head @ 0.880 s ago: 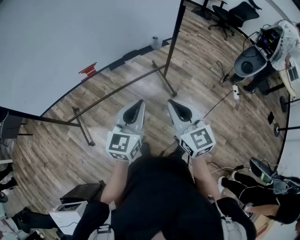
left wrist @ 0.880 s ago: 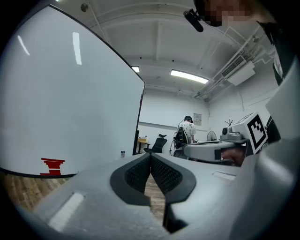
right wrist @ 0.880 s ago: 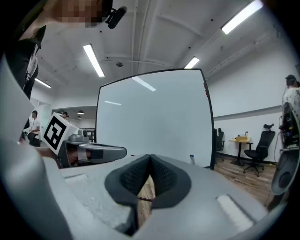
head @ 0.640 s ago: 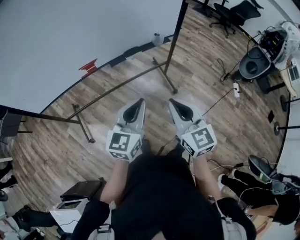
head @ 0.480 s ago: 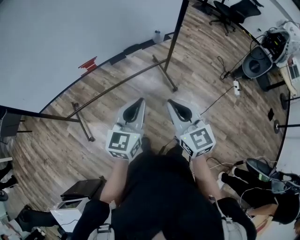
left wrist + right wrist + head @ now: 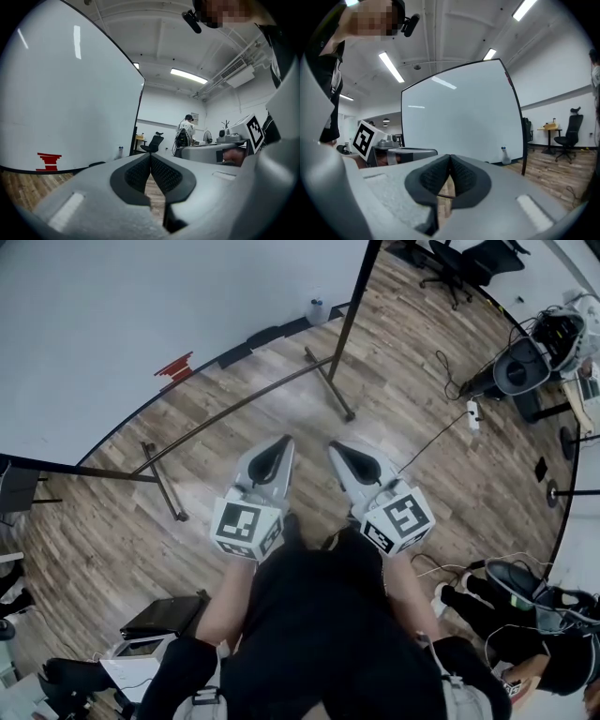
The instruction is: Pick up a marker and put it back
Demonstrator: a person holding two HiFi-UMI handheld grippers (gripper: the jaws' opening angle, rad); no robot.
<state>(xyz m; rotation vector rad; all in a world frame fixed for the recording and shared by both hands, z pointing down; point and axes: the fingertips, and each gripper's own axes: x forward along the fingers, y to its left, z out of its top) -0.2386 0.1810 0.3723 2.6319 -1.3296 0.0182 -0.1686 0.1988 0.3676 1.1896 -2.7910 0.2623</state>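
Left gripper (image 6: 281, 444) jaws pressed together, nothing between. Right gripper (image 6: 334, 448) same, empty. Both at person's waist above wood floor (image 6: 422, 456), short of whiteboard (image 6: 141, 306) bottom edge. Marker not visible in any view. Likely light, stiff, slick barrel; pinch mid-barrel.

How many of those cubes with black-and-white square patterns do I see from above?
2. The left cube sits at the rear of the left gripper, the right cube at the rear of the right gripper, both close to the person's body. None seems hidden.
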